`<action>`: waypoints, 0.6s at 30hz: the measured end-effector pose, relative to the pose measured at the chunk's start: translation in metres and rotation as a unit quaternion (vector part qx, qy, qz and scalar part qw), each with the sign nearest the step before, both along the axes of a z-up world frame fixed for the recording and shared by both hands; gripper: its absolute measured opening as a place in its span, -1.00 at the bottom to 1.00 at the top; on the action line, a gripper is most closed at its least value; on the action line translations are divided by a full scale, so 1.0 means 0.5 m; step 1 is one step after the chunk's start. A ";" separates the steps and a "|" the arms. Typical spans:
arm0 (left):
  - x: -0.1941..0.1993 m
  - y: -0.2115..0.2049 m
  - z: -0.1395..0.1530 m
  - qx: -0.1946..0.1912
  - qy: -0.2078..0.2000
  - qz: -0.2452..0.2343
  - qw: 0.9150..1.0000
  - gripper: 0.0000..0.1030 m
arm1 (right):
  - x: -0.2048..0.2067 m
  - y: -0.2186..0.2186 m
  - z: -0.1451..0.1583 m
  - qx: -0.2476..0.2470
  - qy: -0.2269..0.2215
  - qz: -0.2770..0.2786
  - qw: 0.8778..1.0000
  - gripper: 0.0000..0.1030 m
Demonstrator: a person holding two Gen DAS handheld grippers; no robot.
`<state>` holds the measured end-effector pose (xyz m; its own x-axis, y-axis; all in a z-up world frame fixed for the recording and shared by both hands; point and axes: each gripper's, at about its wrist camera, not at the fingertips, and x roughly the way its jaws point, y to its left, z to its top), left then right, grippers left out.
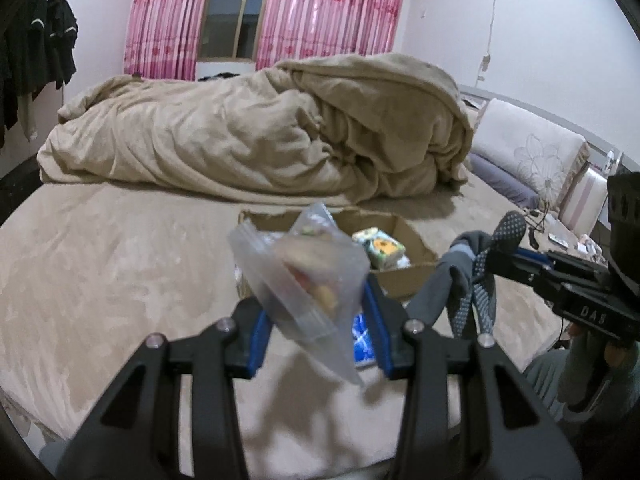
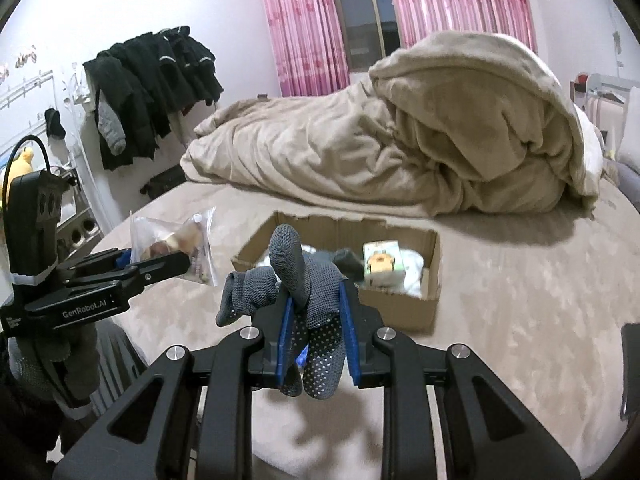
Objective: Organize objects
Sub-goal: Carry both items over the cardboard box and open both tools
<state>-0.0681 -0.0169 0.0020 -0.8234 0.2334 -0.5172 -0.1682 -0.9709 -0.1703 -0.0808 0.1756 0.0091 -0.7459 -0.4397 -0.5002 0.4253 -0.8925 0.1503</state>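
An open cardboard box (image 1: 416, 276) (image 2: 400, 308) sits on the beige bed and holds a green and white carton (image 1: 380, 250) (image 2: 382, 266) and some white items. My left gripper (image 1: 318, 330) (image 2: 176, 264) is shut on a clear zip bag of small items (image 1: 304, 280) (image 2: 176, 240), held above the bed left of the box. My right gripper (image 2: 316, 340) (image 1: 500, 260) is shut on grey dotted socks (image 2: 304, 292) (image 1: 468, 280), held in front of the box's near edge.
A heaped beige duvet (image 1: 260, 136) (image 2: 400, 136) lies across the far side of the bed. Pillows (image 1: 528, 148) stand at the right. Dark clothes hang on a rack (image 2: 152, 88) at the left. Pink curtains (image 2: 304, 28) frame a window.
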 end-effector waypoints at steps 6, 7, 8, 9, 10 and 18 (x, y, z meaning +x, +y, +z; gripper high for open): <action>-0.019 -0.009 0.017 0.003 0.010 0.001 1.000 -0.17 | -0.021 0.000 0.022 -0.001 0.014 -0.001 1.000 -0.54; -0.021 -0.010 0.019 0.002 0.012 0.001 1.000 -0.17 | -0.024 -0.001 0.025 -0.001 0.016 -0.001 1.000 -0.54; -0.025 -0.009 0.023 0.001 0.015 -0.001 1.000 -0.17 | -0.028 -0.001 0.028 -0.001 0.018 -0.001 1.000 -0.54; -0.030 -0.010 0.027 0.000 0.017 -0.001 1.000 -0.17 | -0.032 -0.002 0.030 -0.002 0.019 0.000 1.000 -0.54; -0.037 -0.012 0.032 -0.001 0.021 0.000 1.000 -0.17 | -0.036 -0.002 0.030 -0.002 0.020 0.001 1.000 -0.54; -0.104 -0.013 0.043 -0.008 0.024 -0.008 1.000 -0.17 | -0.092 -0.001 0.035 -0.005 0.025 -0.004 1.000 -0.54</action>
<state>-0.1202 -0.0232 0.0234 -0.8433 0.2381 -0.4818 -0.1908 -0.9707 -0.1459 -0.1267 0.1749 0.0264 -0.7734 -0.4381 -0.4582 0.4254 -0.8945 0.1373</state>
